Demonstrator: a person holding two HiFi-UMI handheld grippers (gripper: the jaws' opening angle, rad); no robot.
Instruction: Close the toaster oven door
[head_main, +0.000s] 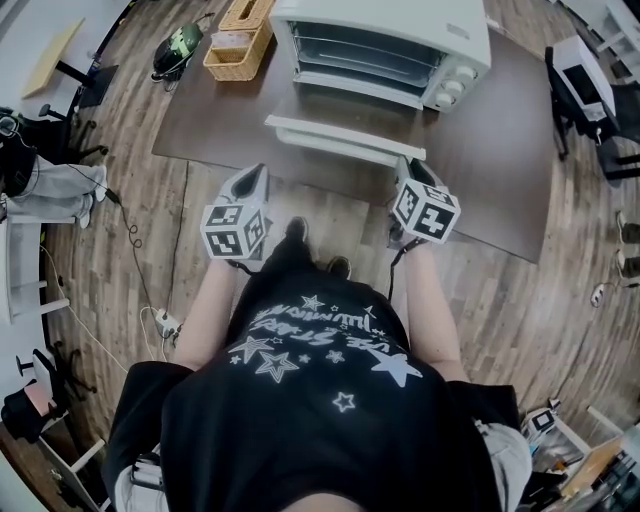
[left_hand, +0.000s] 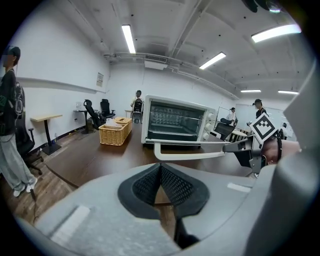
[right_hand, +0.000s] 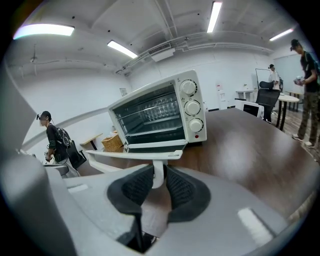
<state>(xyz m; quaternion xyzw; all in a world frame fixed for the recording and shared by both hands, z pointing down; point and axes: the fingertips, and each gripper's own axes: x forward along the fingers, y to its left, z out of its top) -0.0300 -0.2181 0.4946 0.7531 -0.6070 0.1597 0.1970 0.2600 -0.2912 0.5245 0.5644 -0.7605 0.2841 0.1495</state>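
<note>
Right jaws: we read the right gripper (right_hand: 159, 176) as part-way closed, its two dark pads pressed on either side of a thin white post.
Held part: the post is the right-hand end of the door handle (right_hand: 103, 167), where the bar turns in to meet the door.
Handle axis: the bar runs crosswise to these jaws and extends to their left, parallel to the oven front.
Door: the door (right_hand: 135, 155) hangs dropped open and roughly flat. It lies just ahead of the jaws and slightly above them, with its hinge along the oven's lower front edge.
Toaster oven: the toaster oven (right_hand: 155, 115) stands toward the far side of the brown table (right_hand: 250, 150), with its cavity facing us. A wicker basket (head_main: 238, 45) stands well to its left.
Left jaws: on the left gripper (left_hand: 160, 170) we see the pads meeting with nothing between them. It hangs by the table's near edge, short of the handle's left end and clear of it.
Nearer hand: the right, which is already on the handle.
Coming move (our judgement): the door must swing up and away about its hinge. Because the grip sits at one end of the bar, the lift will be off-centre.
</note>
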